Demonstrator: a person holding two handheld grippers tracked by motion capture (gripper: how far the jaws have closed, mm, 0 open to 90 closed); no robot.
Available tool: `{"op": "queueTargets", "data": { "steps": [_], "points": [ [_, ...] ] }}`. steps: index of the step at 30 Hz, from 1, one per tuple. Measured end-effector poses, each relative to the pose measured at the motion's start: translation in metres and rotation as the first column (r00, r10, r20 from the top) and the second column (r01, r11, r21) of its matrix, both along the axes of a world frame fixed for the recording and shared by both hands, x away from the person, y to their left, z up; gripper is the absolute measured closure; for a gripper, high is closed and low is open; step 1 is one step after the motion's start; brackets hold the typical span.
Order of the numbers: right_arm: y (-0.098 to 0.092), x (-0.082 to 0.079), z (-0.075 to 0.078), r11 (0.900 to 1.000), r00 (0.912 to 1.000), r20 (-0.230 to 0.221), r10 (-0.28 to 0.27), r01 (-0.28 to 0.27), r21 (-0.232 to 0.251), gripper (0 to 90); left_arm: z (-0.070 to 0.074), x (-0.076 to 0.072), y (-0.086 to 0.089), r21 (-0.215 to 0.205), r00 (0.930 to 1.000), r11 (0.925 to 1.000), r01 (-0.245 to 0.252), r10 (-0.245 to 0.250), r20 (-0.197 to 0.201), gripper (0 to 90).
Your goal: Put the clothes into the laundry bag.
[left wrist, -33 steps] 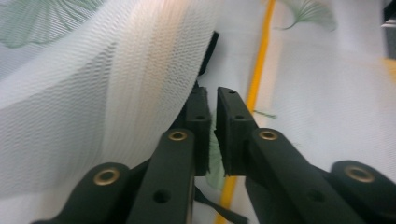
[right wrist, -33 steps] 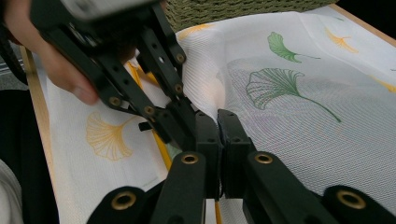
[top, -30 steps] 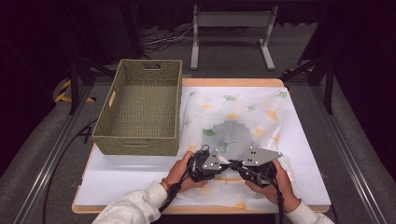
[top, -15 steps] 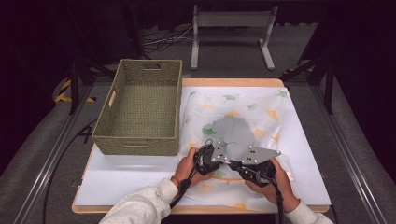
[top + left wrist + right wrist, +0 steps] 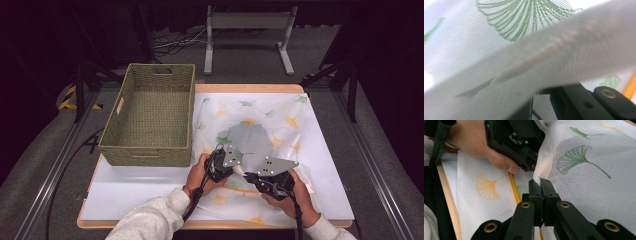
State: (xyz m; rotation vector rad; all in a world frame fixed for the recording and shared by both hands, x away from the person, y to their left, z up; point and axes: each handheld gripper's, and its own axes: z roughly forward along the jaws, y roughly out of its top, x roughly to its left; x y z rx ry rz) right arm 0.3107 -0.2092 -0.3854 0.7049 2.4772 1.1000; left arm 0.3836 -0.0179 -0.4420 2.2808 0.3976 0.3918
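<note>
White cloth [image 5: 260, 125] with leaf print lies spread on the table [image 5: 130, 187], just right of the woven basket [image 5: 150, 117]; right gripper [image 5: 540, 185] clenched on a pinched fold of the cloth near its front edge; left gripper [image 5: 220, 162] close beside it, touching the cloth, which drapes over its jaws in the left gripper view; whether it grips, cannot tell.

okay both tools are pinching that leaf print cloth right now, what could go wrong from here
The right tool bites only a thin edge fold of the cloth, so a pull may slip it free. The left tool sits very close, so the cloth could bunch rather than spread. Lifted cloth might also snag the basket rim beside it.
</note>
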Motion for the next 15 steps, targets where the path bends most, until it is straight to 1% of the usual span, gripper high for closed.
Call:
{"op": "queueTargets", "data": {
  "steps": [1, 2, 3, 4, 5, 6, 8, 9, 10, 11, 12, 13, 15],
  "points": [
    [-0.001, 0.0, 0.001, 1.0, 1.0, 0.0, -0.002, 0.002, 0.002, 88.8, 0.003, -0.002, 0.004, -0.012, 0.9999, 0.9998, 0.014, -0.014, -0.009, 87.8],
    [-0.002, 0.0, 0.001, 1.0, 1.0, 0.001, -0.002, 0.002, 0.007, 88.8, 0.007, -0.005, 0.009, -0.028, 0.9992, 0.9989, 0.039, -0.039, -0.01, 86.3],
    [-0.002, -0.001, 0.002, 1.0, 1.0, -0.001, 0.001, -0.001, 0.011, 88.7, 0.012, -0.009, 0.015, -0.019, 0.9991, 0.9989, 0.043, -0.043, -0.005, 85.7],
    [-0.002, -0.001, 0.002, 1.0, 1.0, -0.001, 0.001, -0.001, 0.011, 88.7, 0.012, -0.009, 0.015, -0.019, 0.9991, 0.9989, 0.043, -0.043, -0.005, 85.6],
    [-0.004, -0.002, 0.004, 1.0, 1.0, 0.003, 0.002, -0.002, 0.018, 88.8, 0.018, -0.013, 0.023, -0.041, 0.9982, 0.9973, 0.06, -0.061, -0.003, 85.0],
    [-0.004, -0.002, 0.004, 1.0, 1.0, 0.003, 0.002, -0.002, 0.018, 88.8, 0.018, -0.013, 0.023, -0.041, 0.9982, 0.9973, 0.06, -0.061, -0.003, 84.9],
    [-0.005, -0.004, 0.008, 1.0, 1.0, 0.009, 0.002, -0.002, 0.025, 88.7, 0.024, -0.018, 0.031, -0.043, 0.9974, 0.9965, 0.071, -0.071, -0.002, 83.6],
    [-0.005, -0.005, 0.009, 1.0, 0.9999, 0.011, 0.003, -0.004, 0.026, 88.8, 0.028, -0.024, 0.039, -0.048, 0.9966, 0.9955, 0.082, -0.082, 0.002, 82.3],
    [-0.005, -0.005, 0.009, 1.0, 0.9999, 0.011, 0.003, -0.004, 0.026, 88.8, 0.028, -0.024, 0.039, -0.048, 0.9966, 0.9955, 0.082, -0.082, 0.002, 81.7],
    [-0.005, -0.005, 0.009, 1.0, 0.9999, 0.013, 0.005, -0.005, 0.027, 88.8, 0.031, -0.027, 0.044, -0.047, 0.9965, 0.9954, 0.083, -0.084, 0.002, 81.7],
    [-0.006, -0.006, 0.01, 1.0, 0.9999, 0.013, 0.008, -0.009, 0.026, 88.7, 0.034, -0.032, 0.054, -0.045, 0.9965, 0.9955, 0.083, -0.083, 0.007, 79.7],
    [-0.006, -0.007, 0.01, 1.0, 0.9999, 0.013, 0.009, -0.009, 0.025, 88.8, 0.034, -0.032, 0.054, -0.045, 0.9965, 0.9955, 0.083, -0.083, 0.007, 78.9],
    [-0.006, -0.007, 0.01, 1.0, 0.9999, 0.011, 0.01, -0.01, 0.025, 88.8, 0.035, -0.036, 0.065, -0.046, 0.9965, 0.9955, 0.084, -0.083, 0.006, 79.1]
  ]
}}
